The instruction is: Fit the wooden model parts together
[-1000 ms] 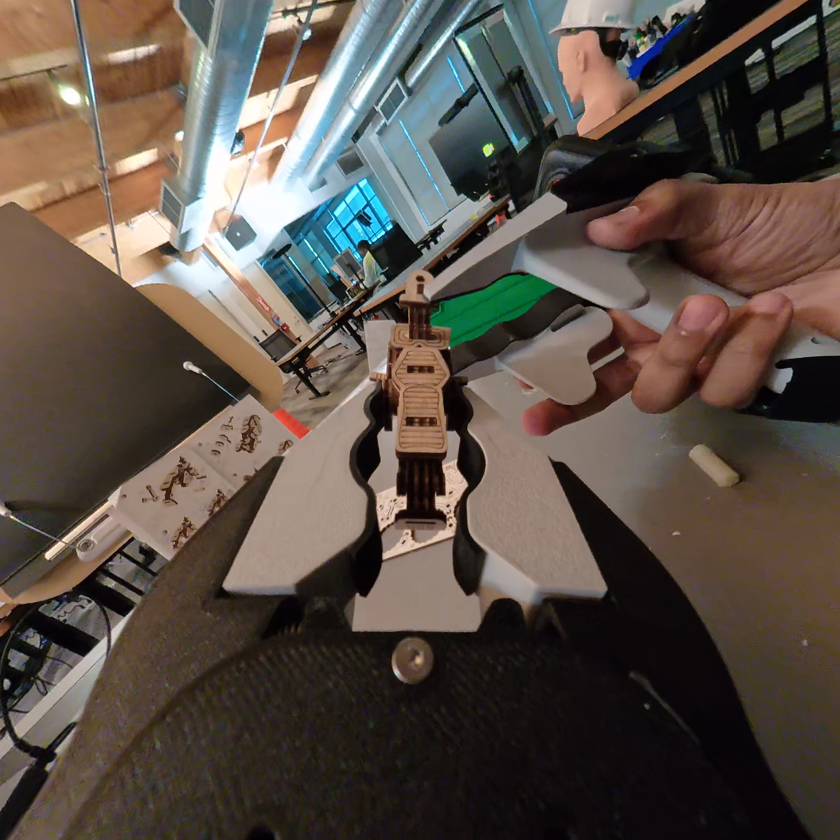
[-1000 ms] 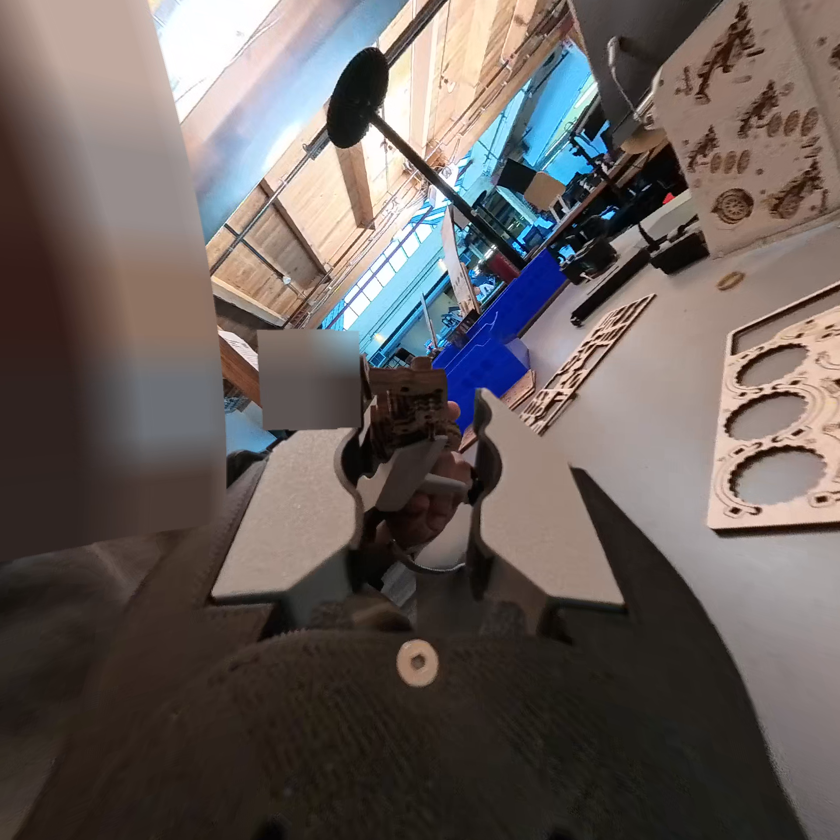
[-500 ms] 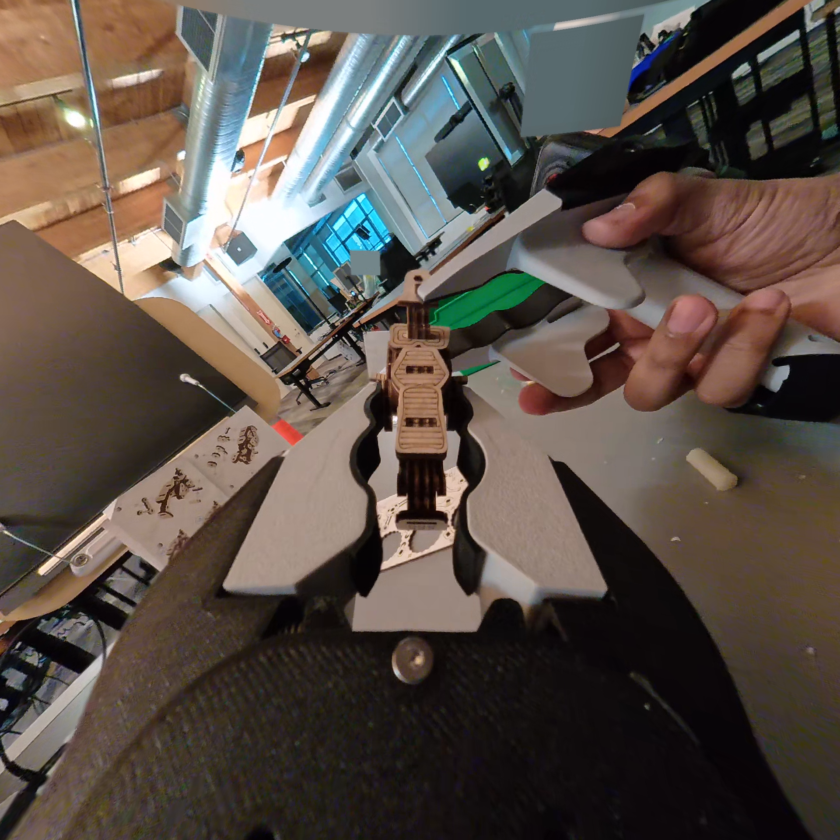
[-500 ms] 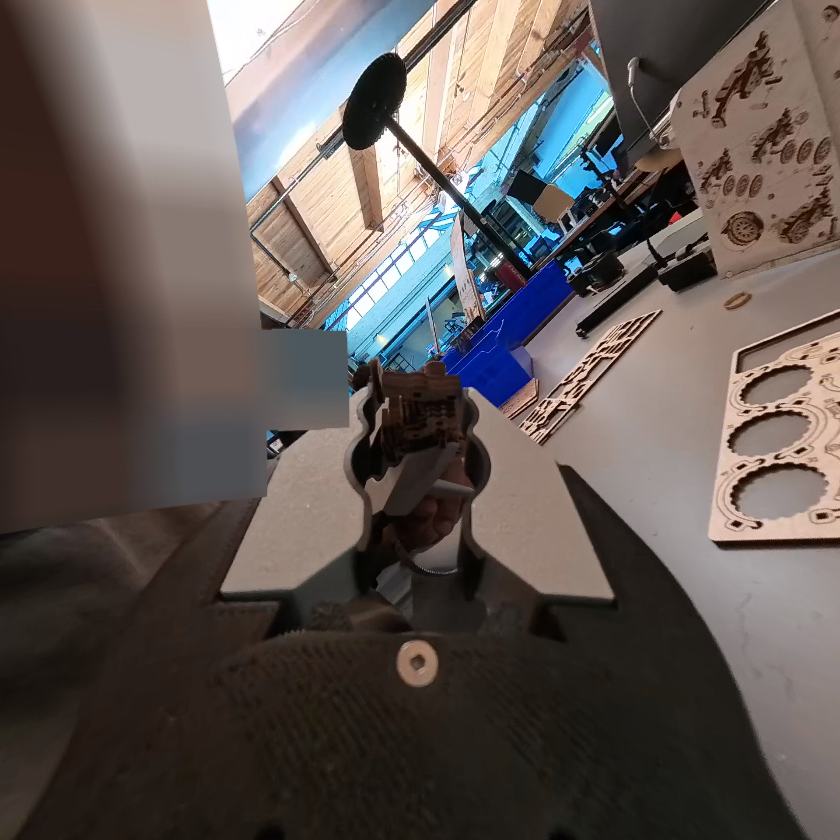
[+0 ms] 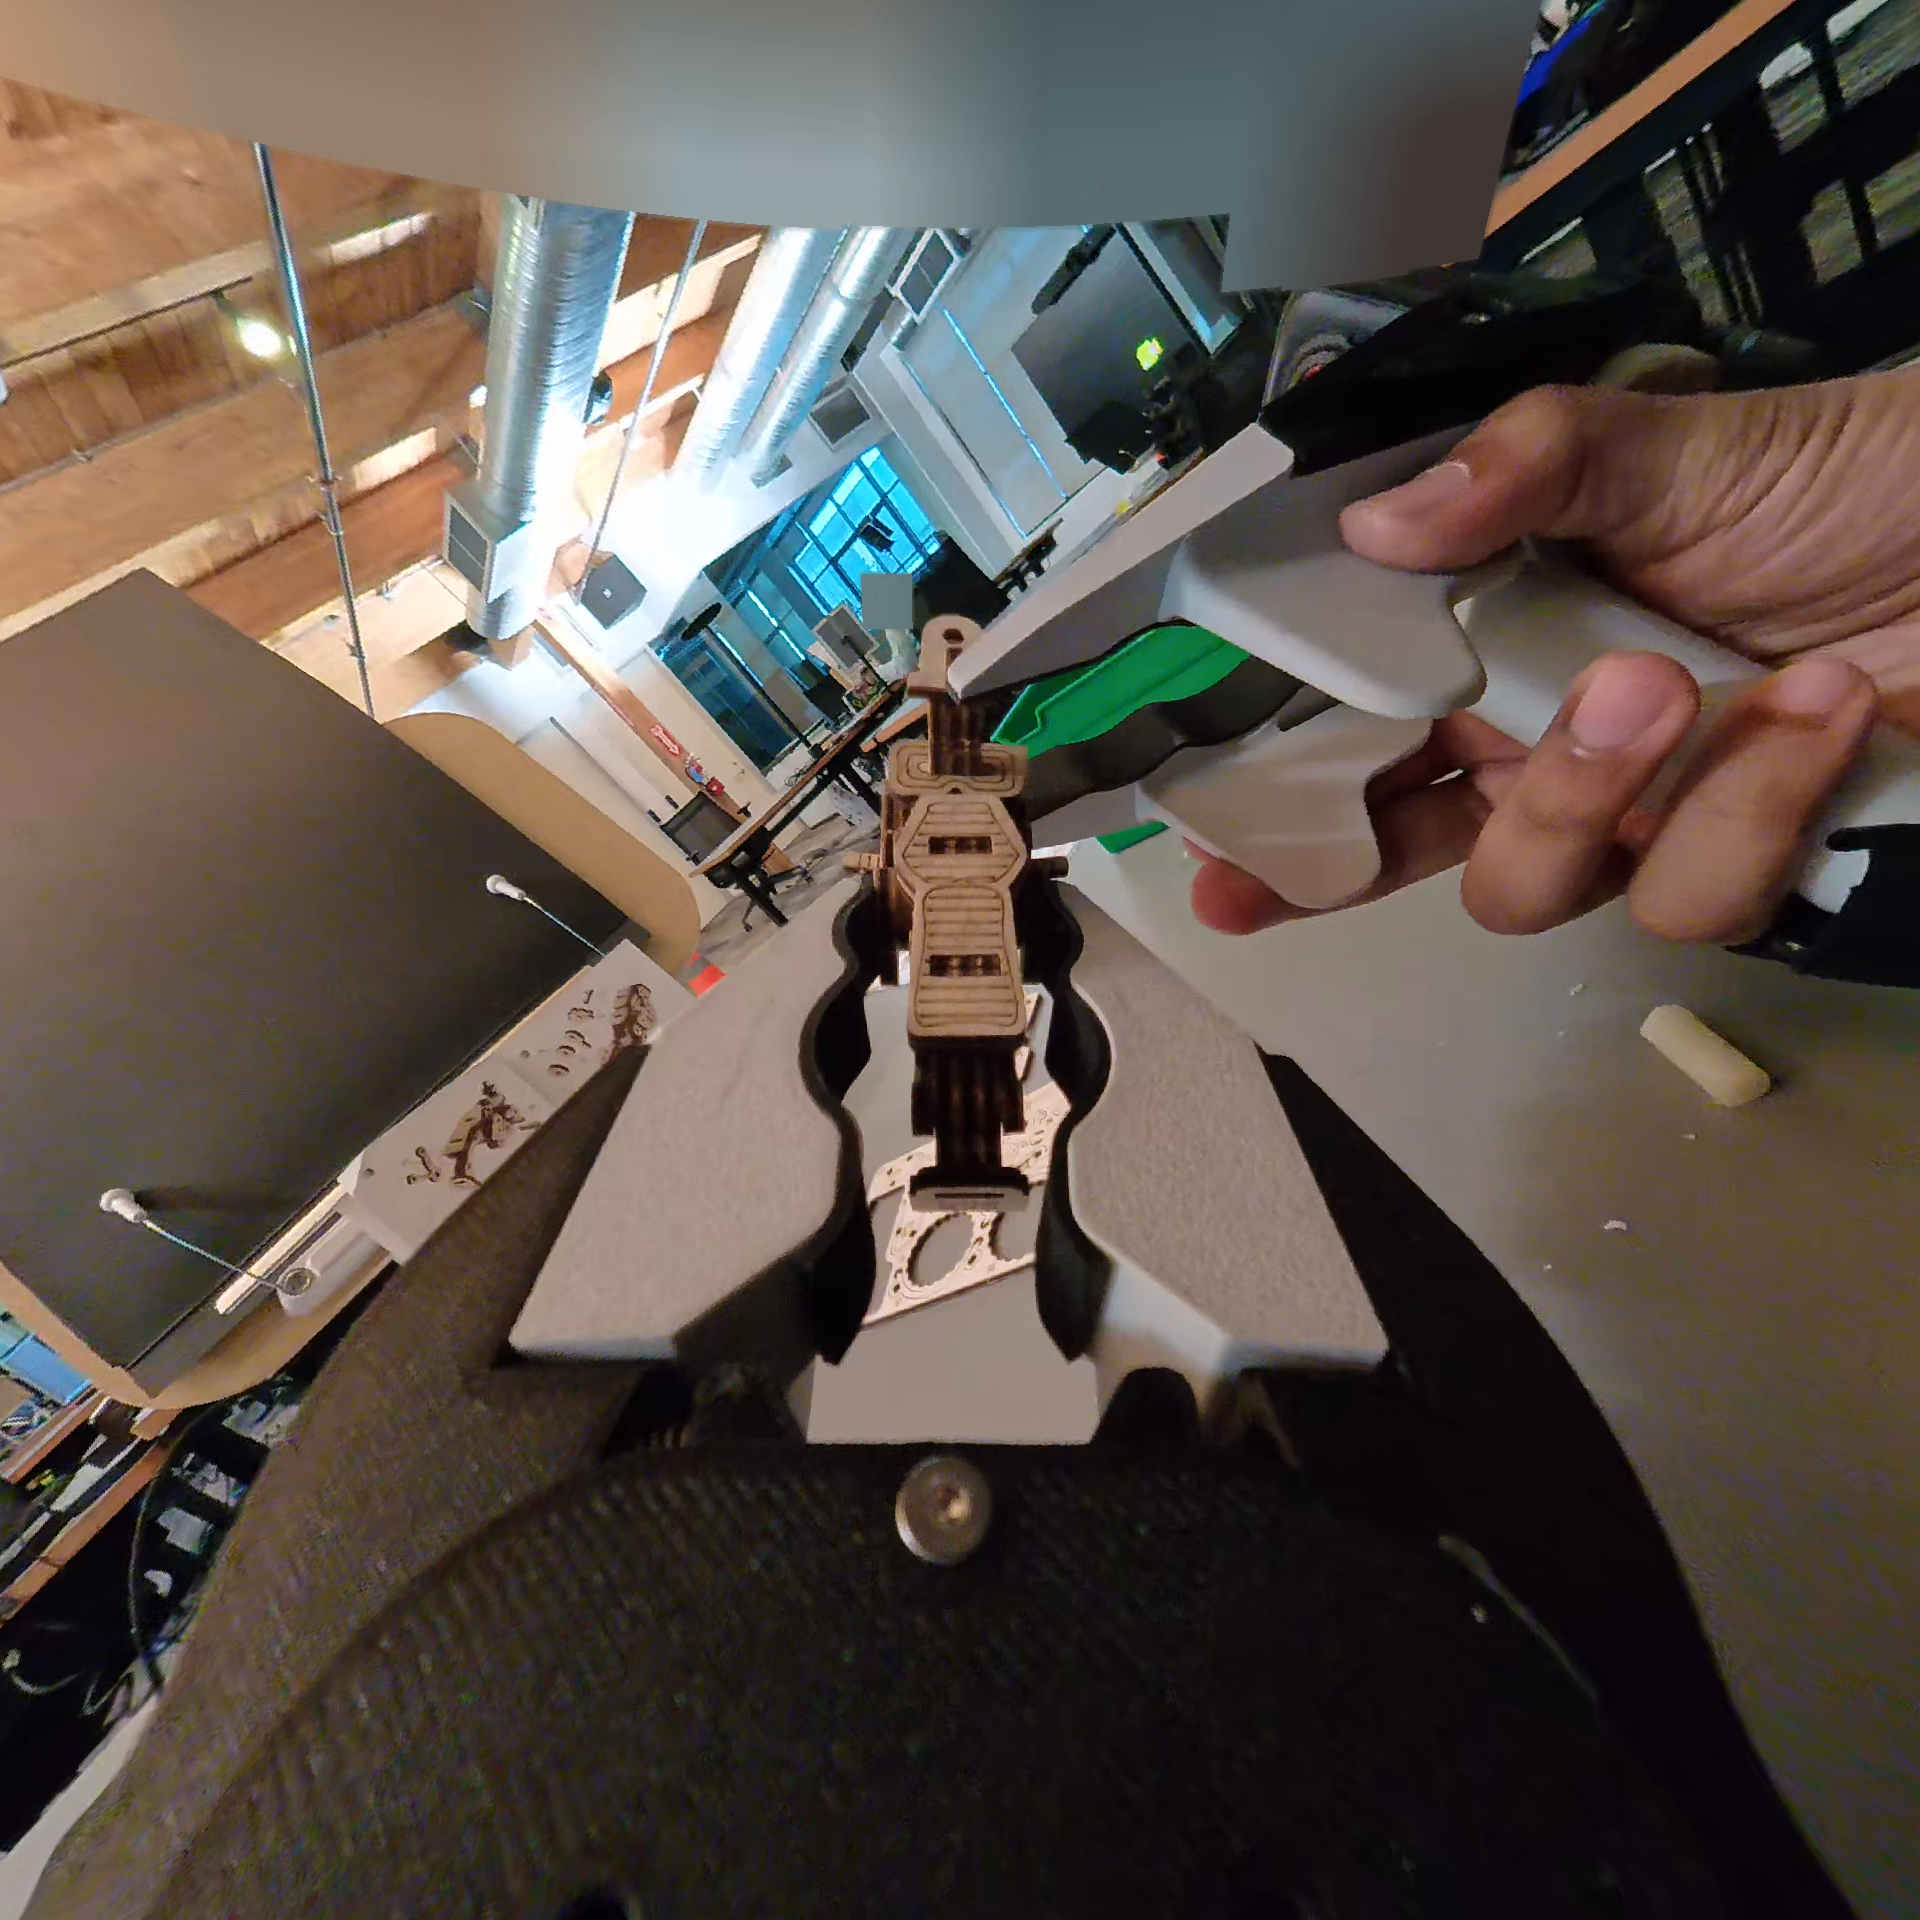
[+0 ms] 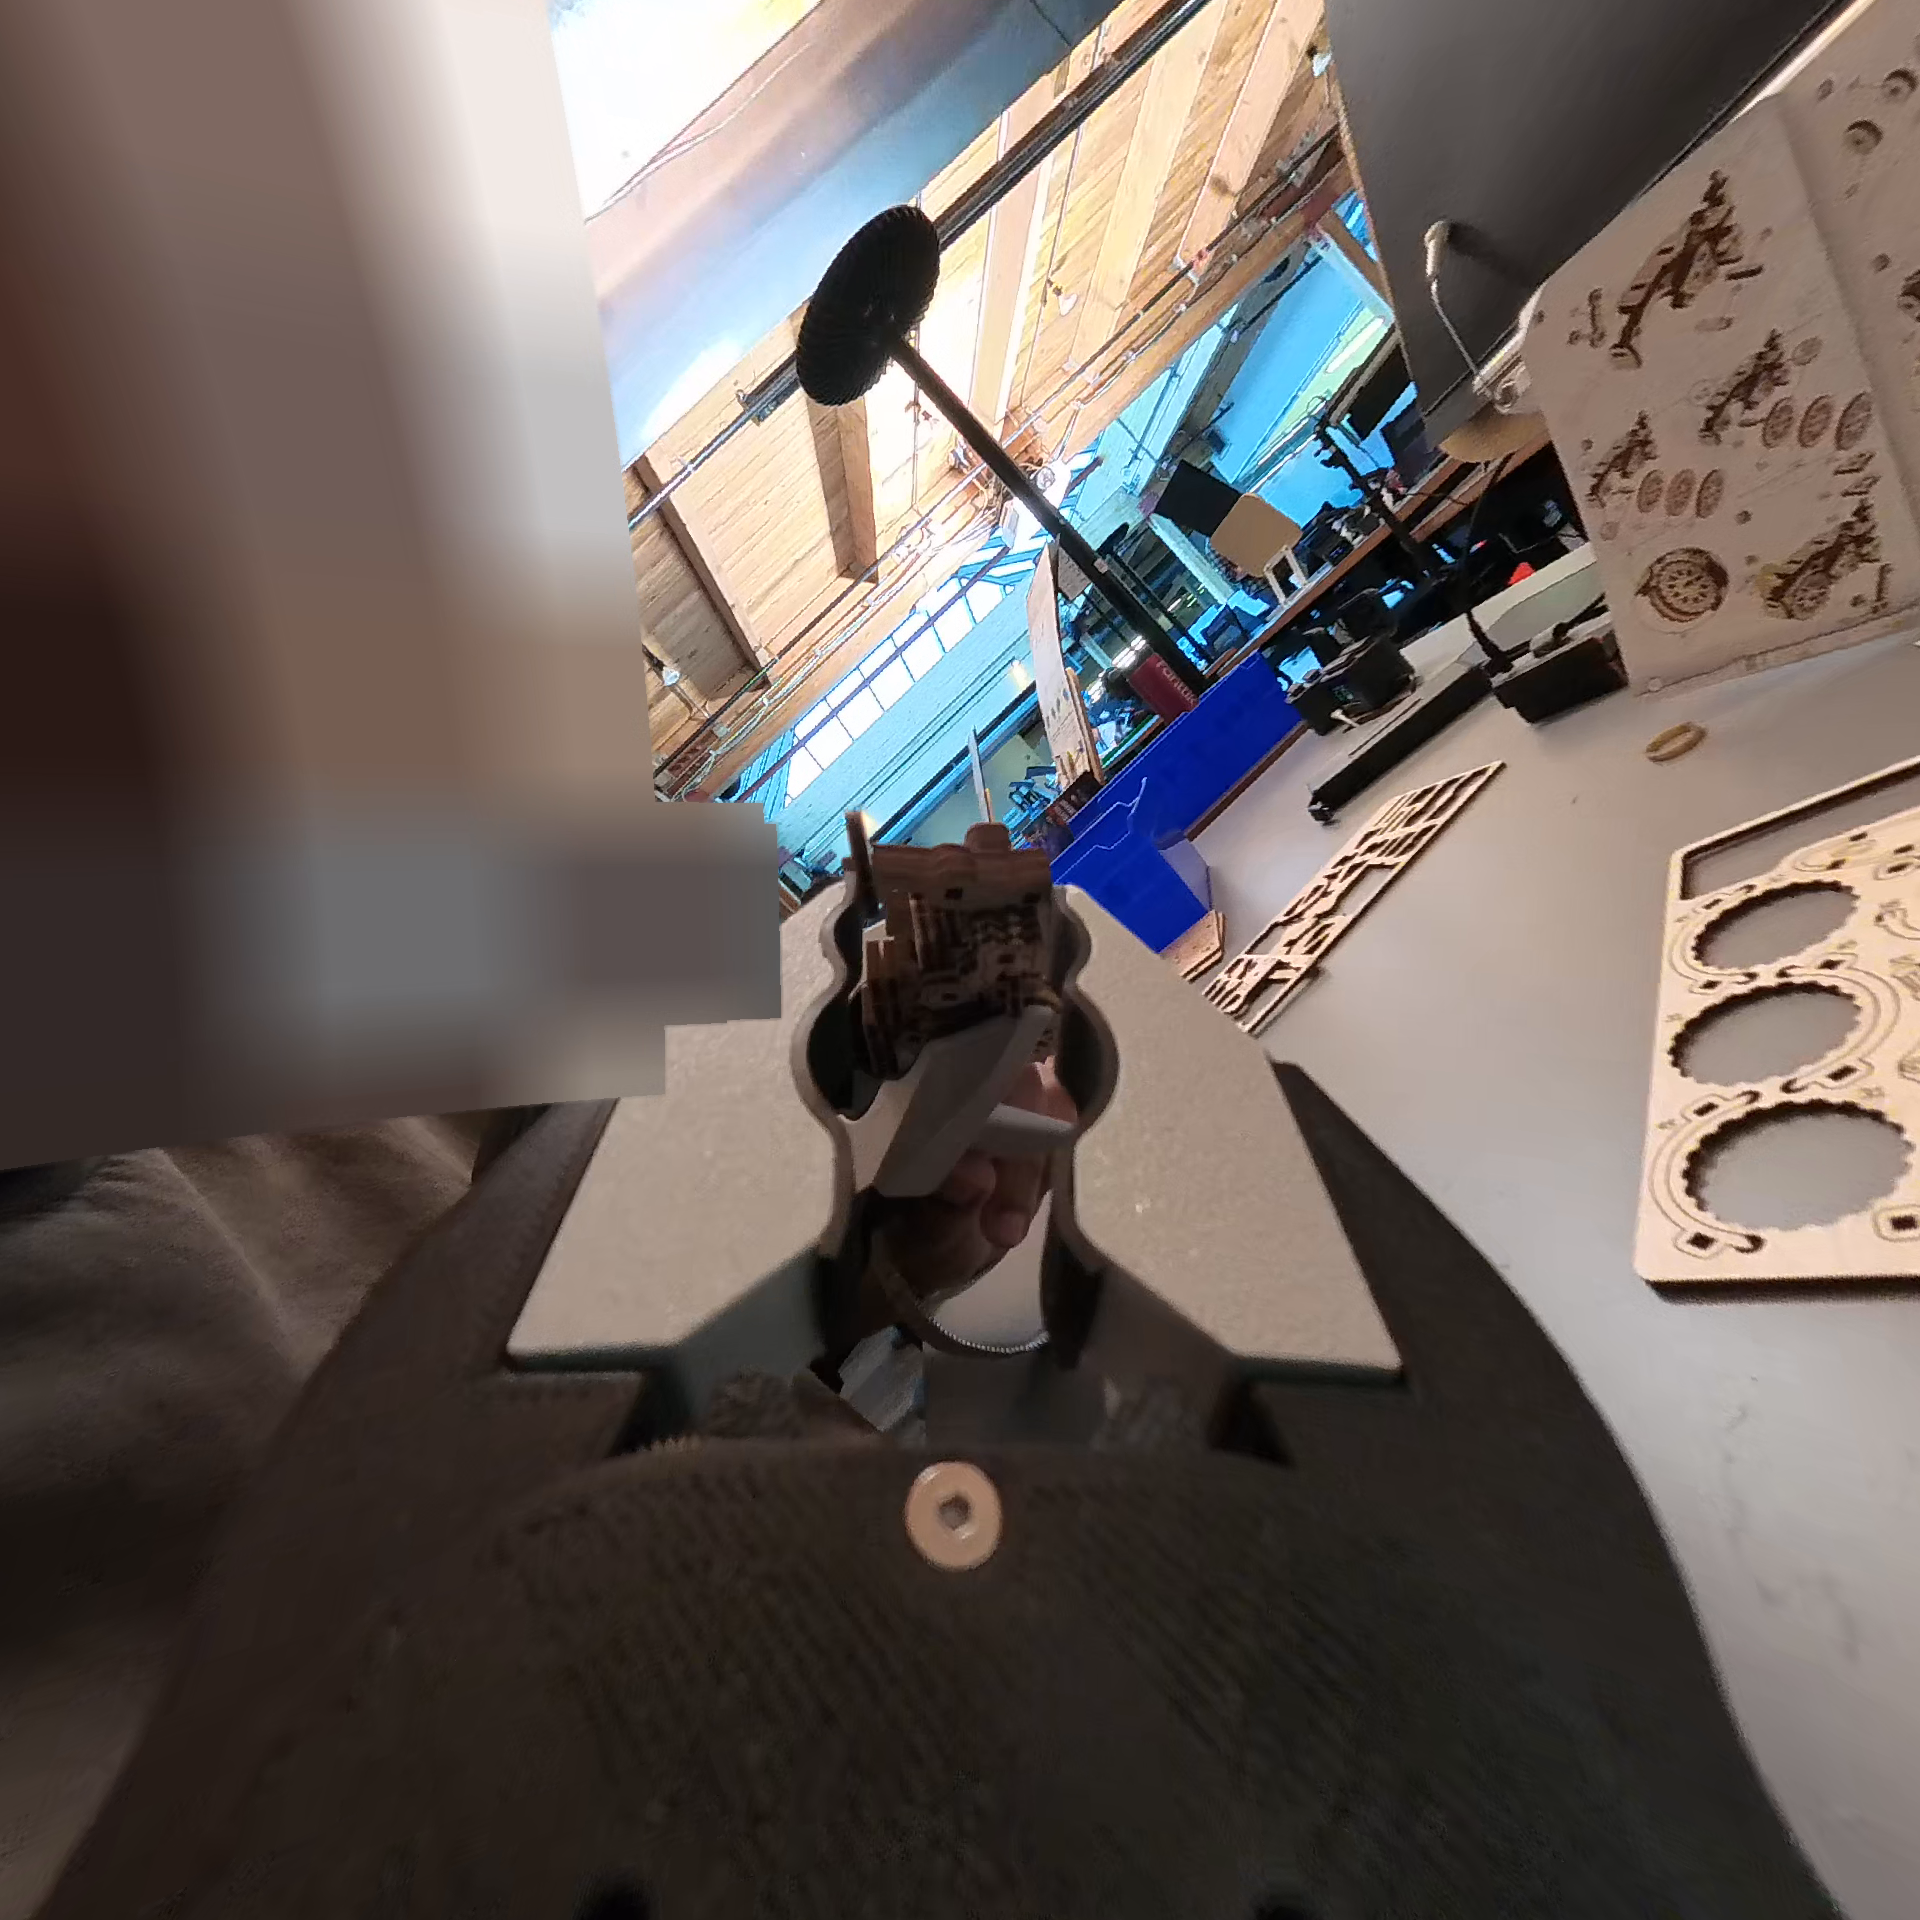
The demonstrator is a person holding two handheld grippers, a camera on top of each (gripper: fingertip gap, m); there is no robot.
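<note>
The wooden model (image 5: 961, 935) is a small layered stack of laser-cut parts. My left gripper (image 5: 956, 920) is shut on its middle and holds it upright above the grey table (image 5: 1558, 1299). My right gripper (image 6: 961, 920), held by a hand (image 5: 1662, 623), comes in from the right of the left wrist view. Its fingers (image 5: 1091, 623) sit on either side of the model's upper end. In the right wrist view the model (image 6: 956, 935) fills the gap between the two fingertips, with the left gripper's finger (image 6: 966, 1101) just below it.
A wooden sheet with round cut-outs (image 6: 1766, 1091) and a narrower fret sheet (image 6: 1351, 894) lie on the table to the right. A printed instruction sheet (image 6: 1745, 416) stands behind them. A small white stick (image 5: 1704, 1070) lies on the table. A dark panel (image 5: 208, 935) stands at the left.
My right gripper's fingers have narrowed from well apart to tight against the model's upper end. The left gripper keeps the same hold on the model.
</note>
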